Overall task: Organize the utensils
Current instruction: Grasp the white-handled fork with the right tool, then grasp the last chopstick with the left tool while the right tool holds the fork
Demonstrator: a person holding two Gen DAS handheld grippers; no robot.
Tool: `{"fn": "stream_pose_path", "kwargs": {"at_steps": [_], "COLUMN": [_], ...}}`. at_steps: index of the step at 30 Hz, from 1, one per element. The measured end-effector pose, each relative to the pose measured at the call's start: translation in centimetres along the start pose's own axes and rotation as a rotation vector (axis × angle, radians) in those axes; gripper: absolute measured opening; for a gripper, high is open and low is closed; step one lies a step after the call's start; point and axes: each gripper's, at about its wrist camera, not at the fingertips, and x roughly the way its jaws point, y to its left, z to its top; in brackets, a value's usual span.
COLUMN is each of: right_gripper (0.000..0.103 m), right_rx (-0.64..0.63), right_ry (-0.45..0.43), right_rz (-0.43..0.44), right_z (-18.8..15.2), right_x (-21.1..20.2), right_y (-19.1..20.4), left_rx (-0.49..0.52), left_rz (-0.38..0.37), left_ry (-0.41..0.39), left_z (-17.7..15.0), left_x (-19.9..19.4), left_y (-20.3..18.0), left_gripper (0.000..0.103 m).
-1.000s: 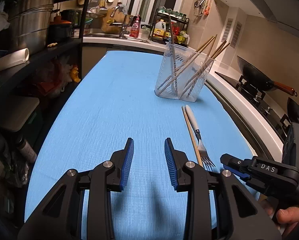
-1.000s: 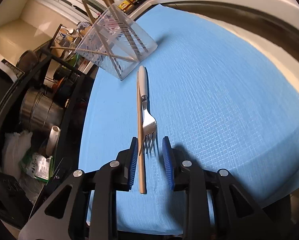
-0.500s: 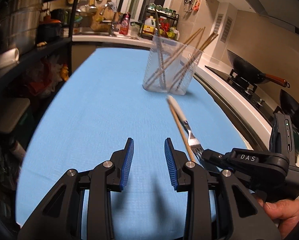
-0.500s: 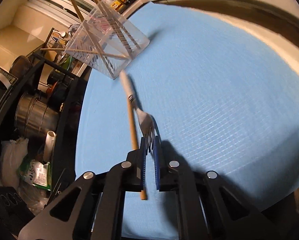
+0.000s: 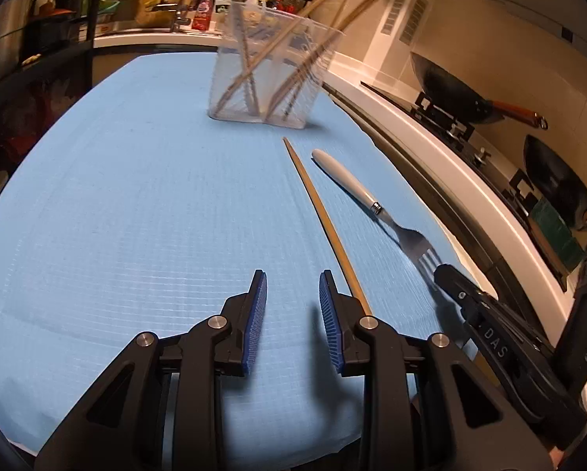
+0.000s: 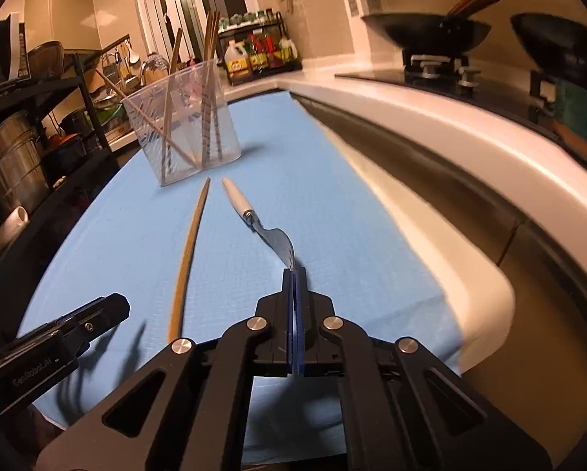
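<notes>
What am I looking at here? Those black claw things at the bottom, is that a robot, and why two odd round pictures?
No robot: a person holds a two-finger gripper in each hand, and each carries a wide-angle camera looking along its fingers. That is why you get two curved pictures, one per hand.

In the left hand's picture, the left gripper is open and holds nothing, above the blue mat. In the right hand's picture, the right gripper is shut on the tines of a fork with a white handle.

A single wooden chopstick lies on the mat beside the fork. Farther back stands a clear plastic holder with more chopsticks leaning inside. A wok sits on the stove to the right.
</notes>
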Motion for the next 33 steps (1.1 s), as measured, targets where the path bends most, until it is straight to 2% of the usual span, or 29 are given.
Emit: {"fn": "stream_pose_path", "kwargs": {"at_steps": [3, 6, 8, 10, 14, 17, 20, 33], "right_gripper": [0.001, 0.001, 0.001, 0.001, 0.001, 0.001, 0.001, 0.001], "right_rx": [-0.009, -0.017, -0.019, -0.026, -0.055, -0.058, -0.071, -0.118], "right_ry": [-0.044, -0.056, -0.062, -0.067, -0.07, -0.07, -0.071, -0.075], "right_rz": [-0.034, -0.058, -0.064, -0.067, -0.069, -0.069, -0.07, -0.064], "right_z": [-0.2, -0.4, -0.5, -0.7, -0.8, -0.8, -1.0, -1.7], "right_x": [-0.4, -0.4, -0.5, -0.8, -1.0, -1.0, -1.0, -0.4], "right_y": [-1.1, -1.7, -2.2, -2.4, -2.5, -2.4, -2.0, 2.7], "left_rx": [0.028, 0.067, 0.091, 0.113, 0.197, 0.219, 0.208, 0.121], "left_rz": [-0.002, 0.004, 0.013, 0.041, 0.109, 0.16, 0.165, 0.211], "left_ry": [-0.001, -0.004, 0.007, 0.024, 0.007, -0.007, -0.008, -0.043], "left_z": [0.0, 0.2, 0.2, 0.1, -0.3, -0.4, -0.2, -0.3], "left_x": [0.6, 1.1, 1.7, 2.5, 2.9, 2.8, 2.4, -0.2], "left_y": [-1.4, -2.9, -3.7, -4.5, -6.0, -6.0, -5.1, 0.9], "left_gripper": [0.029, 0.037, 0.038, 0.038, 0.038, 0.025, 0.008, 0.007]}}
